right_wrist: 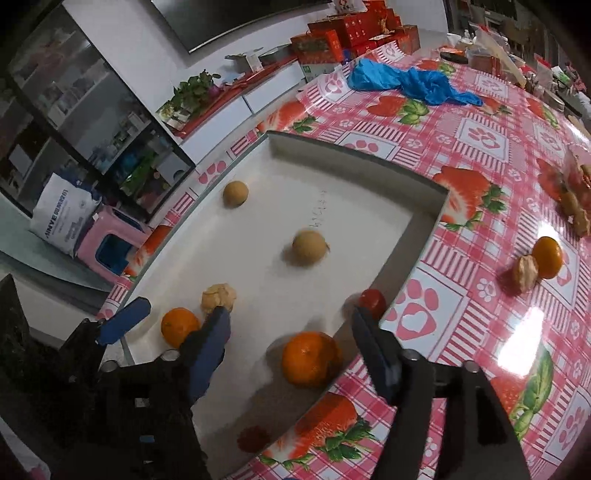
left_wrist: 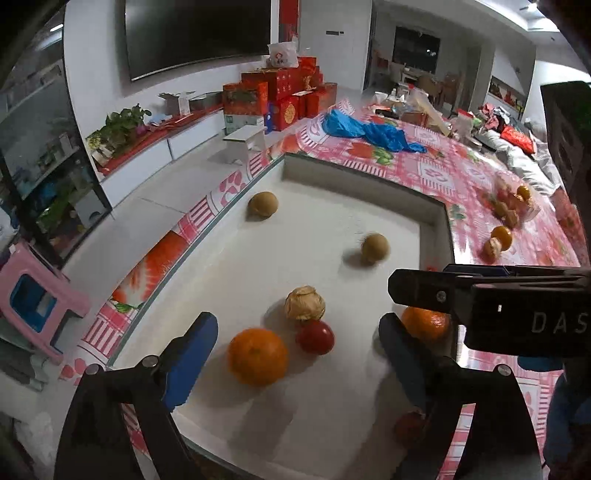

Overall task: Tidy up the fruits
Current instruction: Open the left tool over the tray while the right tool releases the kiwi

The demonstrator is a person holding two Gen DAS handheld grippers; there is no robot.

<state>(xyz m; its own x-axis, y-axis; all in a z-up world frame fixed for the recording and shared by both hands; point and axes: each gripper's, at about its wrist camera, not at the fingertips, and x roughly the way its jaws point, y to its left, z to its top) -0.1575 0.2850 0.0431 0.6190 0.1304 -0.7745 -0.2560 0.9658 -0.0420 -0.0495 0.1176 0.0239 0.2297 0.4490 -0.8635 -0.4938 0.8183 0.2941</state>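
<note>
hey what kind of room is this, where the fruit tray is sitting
Most likely a home living and dining room. A large dark television hangs on the wall above a low white cabinet, red gift boxes are stacked beside it, and the white tray sits on a table with a strawberry-print tablecloth.

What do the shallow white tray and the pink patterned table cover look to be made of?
Shallow white tray: probably plastic or coated board with a matte finish; it looks flat and dull, with no glare. Pink patterned table cover: likely glossy vinyl or oilcloth; it carries a printed strawberry and paw pattern and a bright lamp reflection.
</note>
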